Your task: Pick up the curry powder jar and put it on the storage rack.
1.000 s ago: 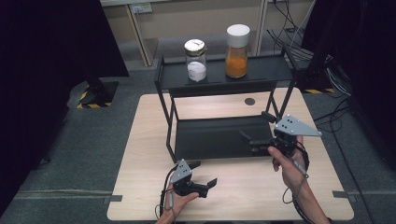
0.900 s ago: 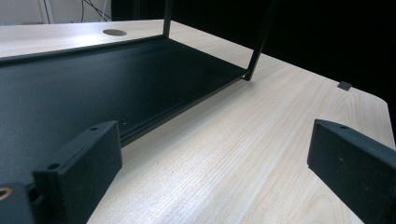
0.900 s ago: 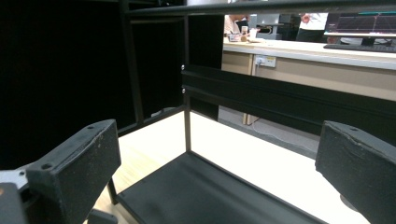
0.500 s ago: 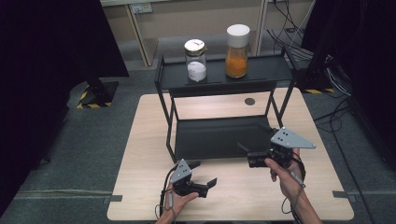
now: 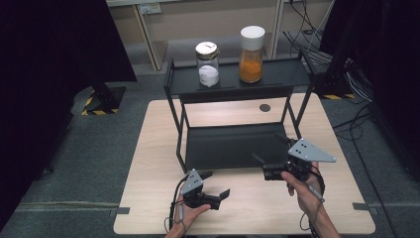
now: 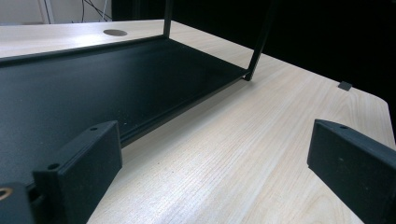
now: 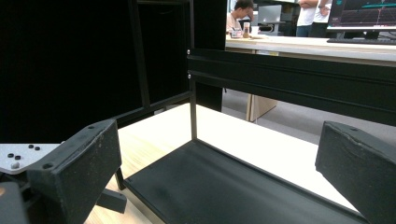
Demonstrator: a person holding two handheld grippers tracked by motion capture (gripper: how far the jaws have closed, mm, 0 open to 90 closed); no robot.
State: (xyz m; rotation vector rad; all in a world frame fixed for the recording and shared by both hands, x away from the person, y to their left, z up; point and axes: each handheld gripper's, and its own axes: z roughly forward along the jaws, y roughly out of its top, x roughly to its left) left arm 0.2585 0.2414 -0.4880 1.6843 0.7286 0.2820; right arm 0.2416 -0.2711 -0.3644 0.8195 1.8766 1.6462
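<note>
Two jars (image 5: 207, 63) on the rack (image 5: 237, 82); labels unreadable.

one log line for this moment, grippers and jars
left gripper: open, empty, low over table | right gripper: open, empty, at rack front | white jar, orange jar: on rack top

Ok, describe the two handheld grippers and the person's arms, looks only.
Both grippers are black, each with two flat, blocky jaws. The left gripper and the right gripper each carry a grey three-cornered plate on top, dotted with small dark screws. A thin dark cable trails back from each along the forearm. The forearms are bare, with no sleeves or gloves in sight.
</note>
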